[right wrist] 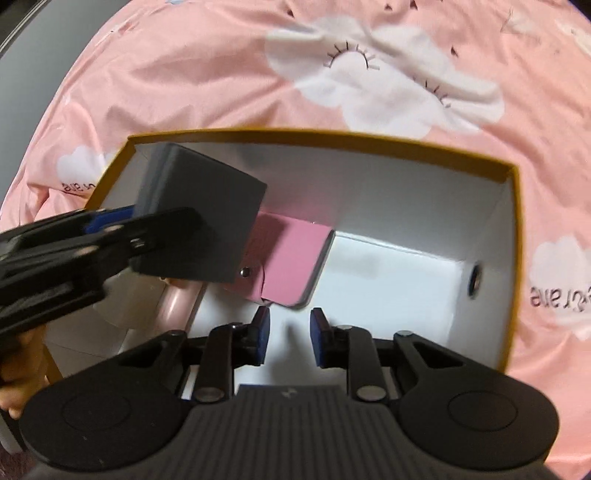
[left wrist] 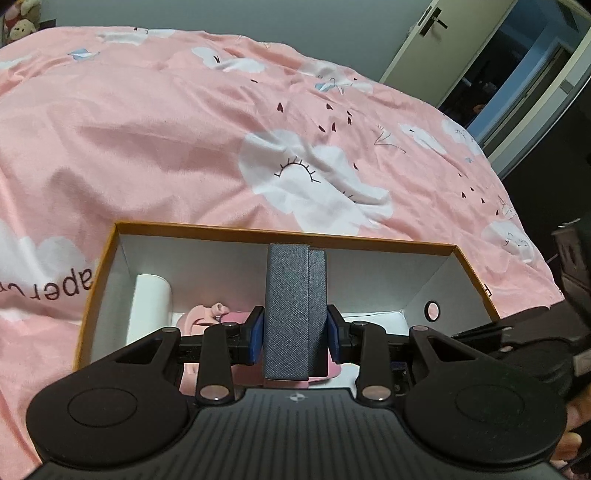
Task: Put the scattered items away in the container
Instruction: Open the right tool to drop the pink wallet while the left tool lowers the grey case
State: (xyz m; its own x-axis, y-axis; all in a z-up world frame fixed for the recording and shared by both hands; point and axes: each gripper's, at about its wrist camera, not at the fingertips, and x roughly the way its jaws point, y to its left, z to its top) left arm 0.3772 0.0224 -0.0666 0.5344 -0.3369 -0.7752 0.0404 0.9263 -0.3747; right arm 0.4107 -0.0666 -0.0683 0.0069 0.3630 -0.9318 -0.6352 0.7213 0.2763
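Observation:
A dark grey textured box (left wrist: 293, 314) stands upright between the blue pads of my left gripper (left wrist: 295, 334), which is shut on it above the open orange-rimmed cardboard container (left wrist: 280, 232). Inside the container lie a white roll (left wrist: 151, 306) and pink items (left wrist: 201, 319). In the right wrist view the same grey box (right wrist: 207, 221) hangs over the container's left end, above a pink case (right wrist: 291, 258) with a snap button. My right gripper (right wrist: 290, 328) is open and holds nothing; it hovers over the container's white floor (right wrist: 388, 280), just short of the pink case.
The container rests on a bed with a pink cloud-printed cover (left wrist: 184, 129). A door (left wrist: 443, 37) stands at the far right and plush toys (left wrist: 22, 22) at the far left. A person's hand (right wrist: 22, 354) holds the left gripper.

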